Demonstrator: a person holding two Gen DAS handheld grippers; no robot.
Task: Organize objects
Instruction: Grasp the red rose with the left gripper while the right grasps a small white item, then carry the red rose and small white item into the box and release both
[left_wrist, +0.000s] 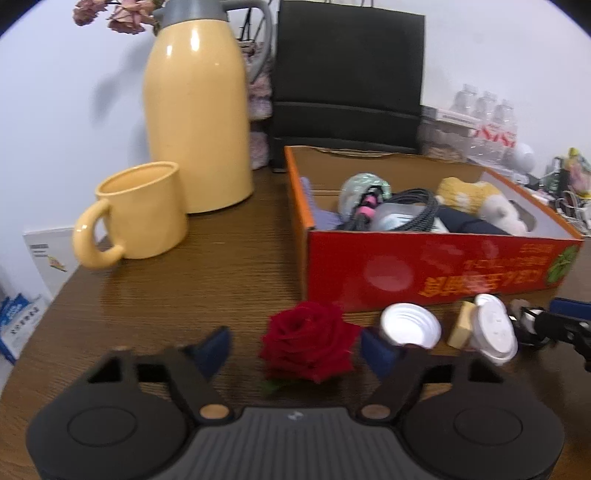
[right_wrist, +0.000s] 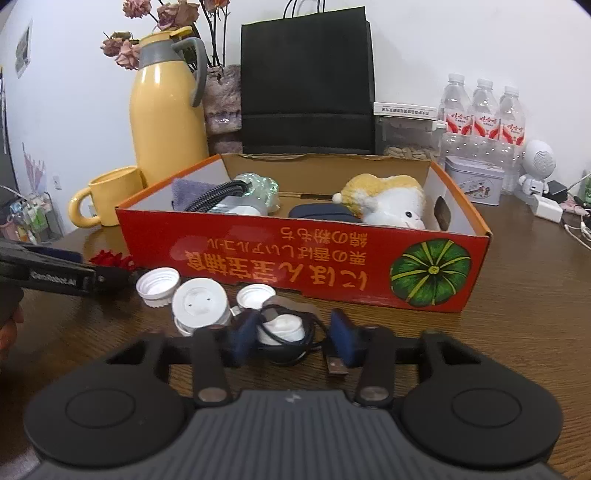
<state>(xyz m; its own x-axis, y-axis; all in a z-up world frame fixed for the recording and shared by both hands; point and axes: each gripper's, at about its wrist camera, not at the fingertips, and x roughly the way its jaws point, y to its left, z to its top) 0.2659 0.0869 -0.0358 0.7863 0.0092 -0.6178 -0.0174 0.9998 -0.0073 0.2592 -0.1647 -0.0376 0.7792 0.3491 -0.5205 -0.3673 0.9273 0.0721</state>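
Observation:
A dark red rose head (left_wrist: 308, 341) lies on the wooden table (left_wrist: 207, 288) between the fingers of my left gripper (left_wrist: 295, 349). Its jaws stand open, with table showing beside the left pad (left_wrist: 216, 345). My right gripper (right_wrist: 291, 339) straddles a small white puck wrapped in black cable (right_wrist: 282, 328). The left pad (right_wrist: 242, 339) is at the cable and a thin gap remains at the right pad (right_wrist: 343, 336). A USB plug (right_wrist: 337, 365) pokes out below. White bottle caps (right_wrist: 159, 282) and a round white lid (right_wrist: 199, 304) lie nearby. The rose (right_wrist: 110, 258) also shows by the left gripper (right_wrist: 74, 275).
A red cardboard box (right_wrist: 295, 258) holding a plush toy (right_wrist: 388, 201), cables and cloth stands just behind. A yellow mug (left_wrist: 140, 214) and a yellow jug (left_wrist: 195, 122) stand at the back left. Behind are a black bag (right_wrist: 306, 85), water bottles (right_wrist: 484, 110) and a tin (right_wrist: 474, 179).

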